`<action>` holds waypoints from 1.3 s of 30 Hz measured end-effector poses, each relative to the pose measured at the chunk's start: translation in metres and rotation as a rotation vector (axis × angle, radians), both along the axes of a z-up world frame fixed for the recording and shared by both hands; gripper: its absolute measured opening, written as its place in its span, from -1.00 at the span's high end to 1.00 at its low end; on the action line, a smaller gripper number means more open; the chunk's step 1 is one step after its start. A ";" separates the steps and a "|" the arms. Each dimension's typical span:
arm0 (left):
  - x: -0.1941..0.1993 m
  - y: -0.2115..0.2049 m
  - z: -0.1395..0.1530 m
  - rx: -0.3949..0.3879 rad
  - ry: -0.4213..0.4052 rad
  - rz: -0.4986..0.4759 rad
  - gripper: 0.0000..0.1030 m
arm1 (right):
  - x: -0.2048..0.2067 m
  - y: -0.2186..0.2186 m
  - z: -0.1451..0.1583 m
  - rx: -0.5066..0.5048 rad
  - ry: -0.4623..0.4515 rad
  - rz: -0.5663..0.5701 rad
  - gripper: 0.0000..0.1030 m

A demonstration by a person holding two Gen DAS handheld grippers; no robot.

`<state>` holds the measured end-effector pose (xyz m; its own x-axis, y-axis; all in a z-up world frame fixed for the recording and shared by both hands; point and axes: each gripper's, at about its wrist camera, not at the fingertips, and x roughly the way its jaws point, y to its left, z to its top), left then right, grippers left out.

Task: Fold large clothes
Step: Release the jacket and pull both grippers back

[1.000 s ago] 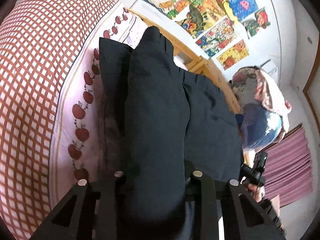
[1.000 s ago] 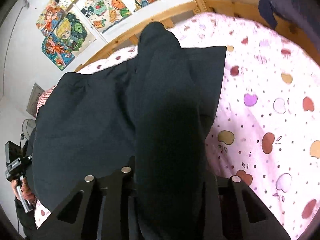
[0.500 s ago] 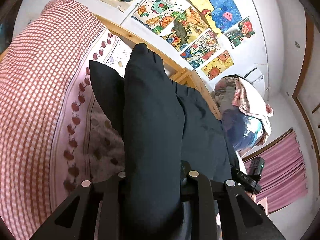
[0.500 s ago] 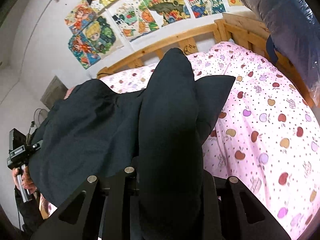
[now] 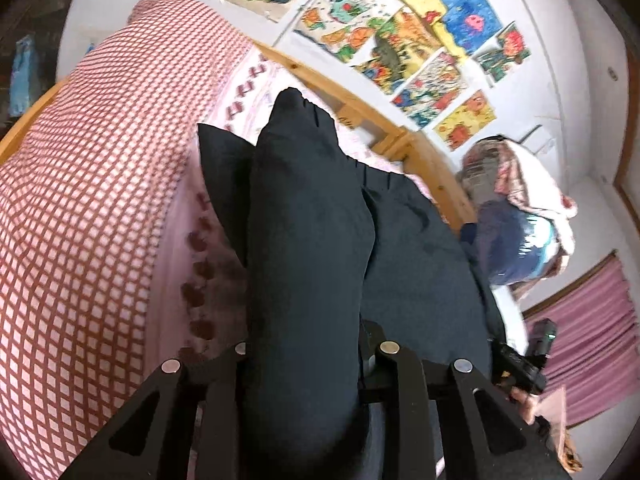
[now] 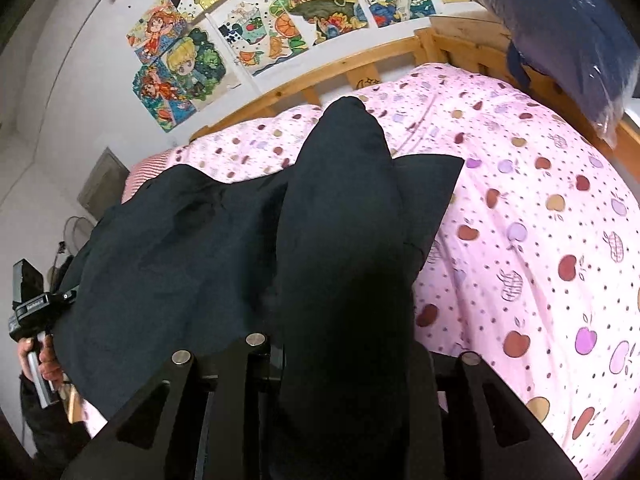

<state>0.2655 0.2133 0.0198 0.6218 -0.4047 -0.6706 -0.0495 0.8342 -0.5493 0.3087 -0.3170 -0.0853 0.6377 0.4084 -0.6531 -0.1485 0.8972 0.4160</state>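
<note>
- Left gripper (image 5: 310, 344) clamps a bunched fold of the dark garment (image 5: 416, 264).
- Right gripper (image 6: 344, 344) pinches another fold, garment draped above the pink apple-print bedsheet (image 6: 540, 248).

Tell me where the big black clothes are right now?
The large black fabric garment is held up over the pink apple-print bedspread, pinched in both grippers' jaws, in front of the wooden bed rail.

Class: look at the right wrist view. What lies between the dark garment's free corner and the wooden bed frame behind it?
Only the pink apple-print bedsheet separates the dark garment from the wooden bed frame; nothing else lies there, as the right wrist view shows.
</note>
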 end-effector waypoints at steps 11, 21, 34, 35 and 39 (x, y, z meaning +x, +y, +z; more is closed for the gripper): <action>-0.025 0.004 -0.015 0.152 -0.012 0.103 -0.10 | -0.003 0.006 -0.004 -0.165 -0.008 -0.045 -0.32; -0.044 -0.008 0.004 0.342 0.004 0.189 -0.79 | -0.023 0.011 0.016 -0.292 -0.087 -0.098 -0.76; -0.079 -0.038 0.042 0.531 -0.077 0.235 -1.00 | -0.059 0.007 0.051 -0.280 -0.186 -0.121 -0.87; -0.082 -0.041 0.045 0.536 -0.083 0.229 -1.00 | -0.061 0.006 0.053 -0.278 -0.191 -0.122 -0.87; -0.091 -0.054 0.054 0.545 -0.105 0.219 -1.00 | -0.073 0.007 0.059 -0.270 -0.214 -0.126 -0.88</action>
